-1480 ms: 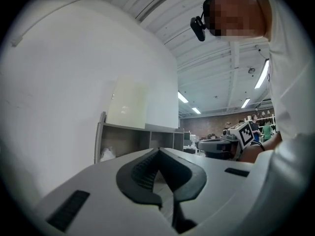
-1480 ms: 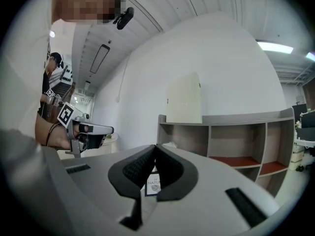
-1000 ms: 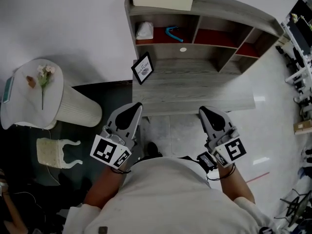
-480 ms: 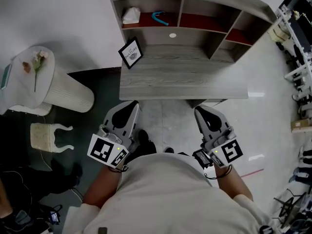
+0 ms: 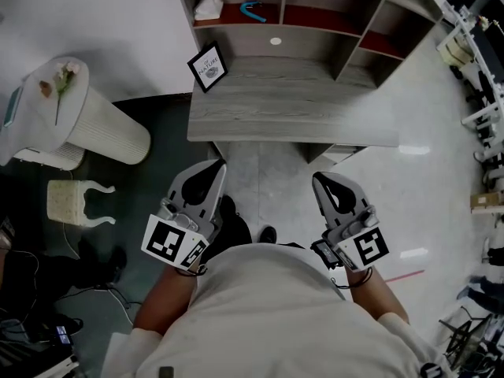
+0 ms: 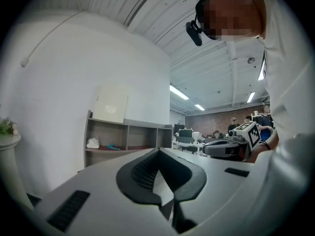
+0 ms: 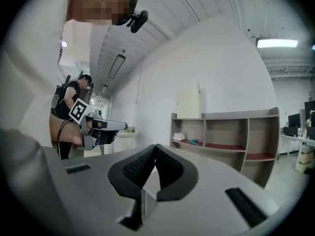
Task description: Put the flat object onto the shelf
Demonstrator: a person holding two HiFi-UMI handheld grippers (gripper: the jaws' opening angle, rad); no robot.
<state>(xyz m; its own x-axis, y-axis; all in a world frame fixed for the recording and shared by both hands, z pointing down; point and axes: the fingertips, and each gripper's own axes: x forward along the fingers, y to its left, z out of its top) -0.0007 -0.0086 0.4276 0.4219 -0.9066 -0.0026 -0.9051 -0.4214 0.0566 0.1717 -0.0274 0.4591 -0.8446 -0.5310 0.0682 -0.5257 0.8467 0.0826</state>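
A grey wooden shelf unit (image 5: 340, 47) stands at the back of a grey desk (image 5: 291, 113). A small black-framed picture (image 5: 209, 66) leans on the desk's left end. A flat cream board (image 6: 110, 103) leans on the wall on top of the shelf, the same board (image 7: 189, 101) showing in the right gripper view. My left gripper (image 5: 211, 168) and right gripper (image 5: 321, 181) are held close to my body, short of the desk's front edge. Both are shut with nothing between their jaws.
A white crumpled item (image 5: 208, 8) and a blue curved item (image 5: 252, 10) lie in the shelf's left compartment. A round white side table with a flower (image 5: 55, 109) and a small white stool (image 5: 75, 201) stand to the left. Racks (image 5: 480, 69) line the right.
The desk and shelf have slid up and away in the head view, and more floor shows in front of the desk. Both grippers keep the same pose, shut.
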